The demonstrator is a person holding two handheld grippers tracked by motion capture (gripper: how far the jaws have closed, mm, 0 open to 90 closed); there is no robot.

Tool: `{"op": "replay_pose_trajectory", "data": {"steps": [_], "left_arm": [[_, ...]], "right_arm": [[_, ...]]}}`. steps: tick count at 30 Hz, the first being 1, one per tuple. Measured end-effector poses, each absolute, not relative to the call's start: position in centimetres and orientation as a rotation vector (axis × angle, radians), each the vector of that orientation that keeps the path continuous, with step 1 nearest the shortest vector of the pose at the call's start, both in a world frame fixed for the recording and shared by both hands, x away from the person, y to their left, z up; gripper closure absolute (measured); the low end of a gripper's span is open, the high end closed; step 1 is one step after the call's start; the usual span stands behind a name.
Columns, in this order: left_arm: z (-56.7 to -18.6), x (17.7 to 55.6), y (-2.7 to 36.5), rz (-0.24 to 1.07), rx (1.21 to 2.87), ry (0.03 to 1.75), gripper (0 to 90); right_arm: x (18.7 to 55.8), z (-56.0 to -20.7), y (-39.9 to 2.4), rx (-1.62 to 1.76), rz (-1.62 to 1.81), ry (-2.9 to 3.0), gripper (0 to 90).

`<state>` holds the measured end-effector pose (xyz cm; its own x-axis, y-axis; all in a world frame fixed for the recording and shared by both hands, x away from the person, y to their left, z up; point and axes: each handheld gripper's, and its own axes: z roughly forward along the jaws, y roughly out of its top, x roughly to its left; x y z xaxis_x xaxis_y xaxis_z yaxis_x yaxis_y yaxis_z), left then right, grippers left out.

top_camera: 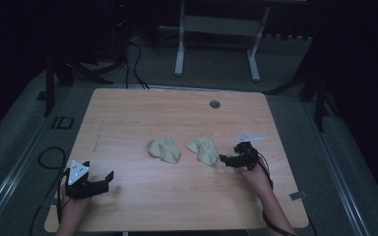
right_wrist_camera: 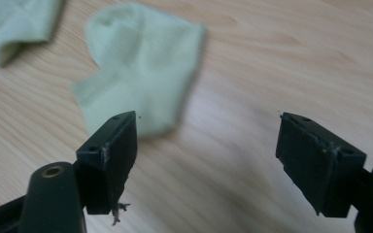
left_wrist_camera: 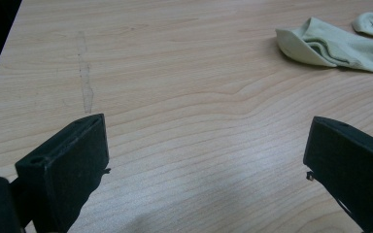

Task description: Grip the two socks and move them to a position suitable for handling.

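Left gripper (top_camera: pixel 109 178): sat near the table's front-left corner, held in the person's left hand (top_camera: pixel 73 206); jaws spread wide, nothing between them, only bare wood in the gap.
Right gripper (top_camera: pixel 223 159): sat right of centre, held in the person's right hand (top_camera: pixel 256 175); jaws spread, empty, pointing left at the nearer sock.
Right sock (top_camera: pixel 204 150): pale green, flat on the table, just beside the right gripper's jaw tips; contact could not be told. In the right gripper view it lay ahead of the left-hand jaw, outside the gap.
Left sock (top_camera: pixel 164 149): same colour, crumpled, close beside the right sock, well apart from the left gripper.
Table (top_camera: pixel 142 110): light wood, faint scuff streak (left_wrist_camera: pixel 85 73) ahead of the left gripper.
Grommet hole (top_camera: pixel 214 104): far edge, beyond the socks.
Frame legs (top_camera: pixel 179 54): white, on the floor past the table.
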<state>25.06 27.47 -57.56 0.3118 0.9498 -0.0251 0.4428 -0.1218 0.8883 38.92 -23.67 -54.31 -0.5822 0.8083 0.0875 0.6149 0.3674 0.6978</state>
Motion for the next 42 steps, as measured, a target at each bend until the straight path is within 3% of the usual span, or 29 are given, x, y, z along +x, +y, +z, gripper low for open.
{"op": "replay_pose_trajectory", "data": {"steps": [12,24,31,33,42], "left_arm": [[-57.6,25.1,27.4,0.733,1.732,1.255,2.4],[-57.6,25.1,27.4,0.719,1.746,1.247,2.4],[-57.6,25.1,27.3,0.715,1.750,1.246,2.4],[-57.6,25.1,27.3,0.713,1.752,1.247,2.4],[-57.6,25.1,27.3,0.709,1.751,1.250,2.4]], "right_arm": [[41.6,-53.5,-17.0,1.137,1.006,2.444,25.7],[43.2,-55.5,-14.2,1.103,0.858,2.463,36.1],[42.8,-55.3,-14.3,1.100,0.838,2.425,71.3],[42.8,-55.3,-14.3,1.097,0.829,2.429,77.5],[42.5,-54.0,-14.8,1.091,0.839,2.474,80.6]]}}
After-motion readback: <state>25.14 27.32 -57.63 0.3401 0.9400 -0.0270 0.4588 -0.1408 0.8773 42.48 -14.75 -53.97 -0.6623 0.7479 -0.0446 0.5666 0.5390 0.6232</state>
